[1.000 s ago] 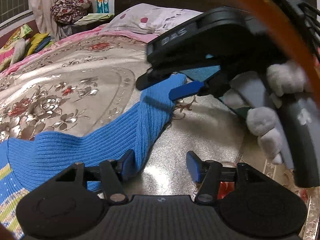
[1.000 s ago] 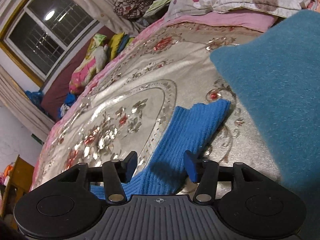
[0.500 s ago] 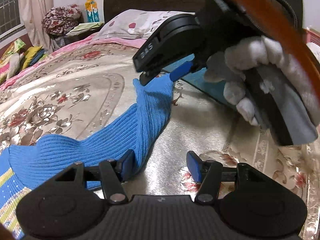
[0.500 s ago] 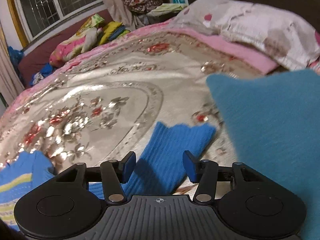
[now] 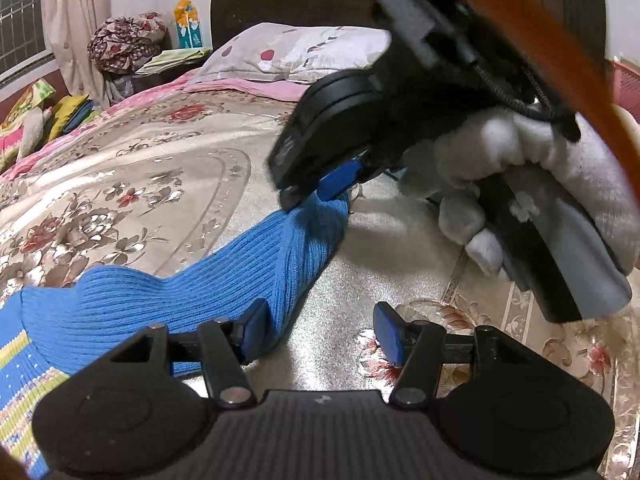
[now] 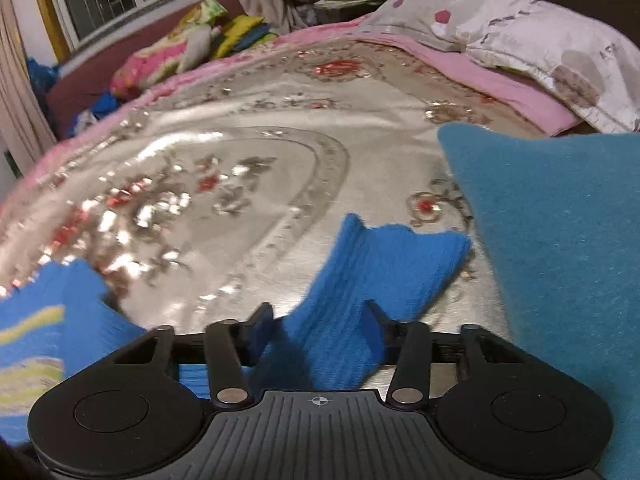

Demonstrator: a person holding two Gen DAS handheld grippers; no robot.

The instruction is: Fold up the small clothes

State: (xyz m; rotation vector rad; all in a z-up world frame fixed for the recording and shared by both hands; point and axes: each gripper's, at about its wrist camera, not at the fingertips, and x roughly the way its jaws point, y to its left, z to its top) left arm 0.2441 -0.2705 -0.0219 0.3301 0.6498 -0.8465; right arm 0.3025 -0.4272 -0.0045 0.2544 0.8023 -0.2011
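Observation:
A small blue ribbed sweater with yellow stripes lies on the silver floral bedspread. Its sleeve stretches away to the right. My left gripper is open, its left finger touching the sleeve's near edge. My right gripper hangs over the sleeve's cuff in the left wrist view. In the right wrist view the right gripper is open with the raised sleeve between its jaws; the striped body is at the left.
A folded teal garment lies at the right of the sleeve. A pillow and pink sheet lie at the headboard. Piled clothes and bedding sit beyond the bed's far left side.
The right gripper has come down and nearer along the sleeve, which now sits bunched between its jaws. The left gripper has stayed open beside the sleeve.

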